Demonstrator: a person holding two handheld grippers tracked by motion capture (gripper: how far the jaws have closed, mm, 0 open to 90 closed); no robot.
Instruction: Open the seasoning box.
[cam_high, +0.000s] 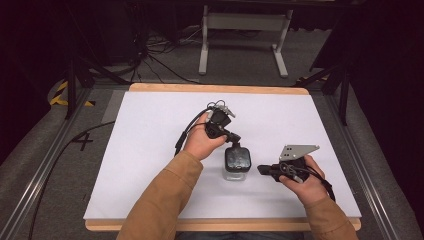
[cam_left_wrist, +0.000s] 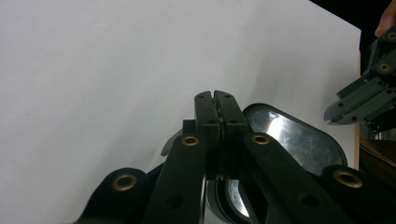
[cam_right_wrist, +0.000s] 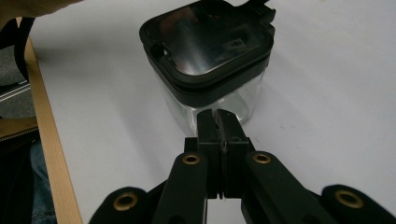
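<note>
Jar (cam_high: 236, 165) sits lidded on the white bench (cam_high: 150, 150); left gripper (cam_high: 231, 136), jaws pressed together and empty, hovers at its lid, right gripper (cam_high: 264, 170) likewise empty just beside it. Nothing looks opened yet.

Lab or recording studio setup, not home. Wooden table (cam_high: 210, 88) covered with plain white sheet (cam_high: 150, 150), standing inside metal rail frame (cam_high: 45, 165). Grey carpet floor, loose black cables (cam_high: 155, 55) trailing across it. Black-and-yellow hazard tape (cam_high: 60, 92) at frame foot. White metal stand (cam_high: 245, 30) behind table. Dark curtained surroundings. Number marked on floor at left (cam_high: 84, 141).
</note>
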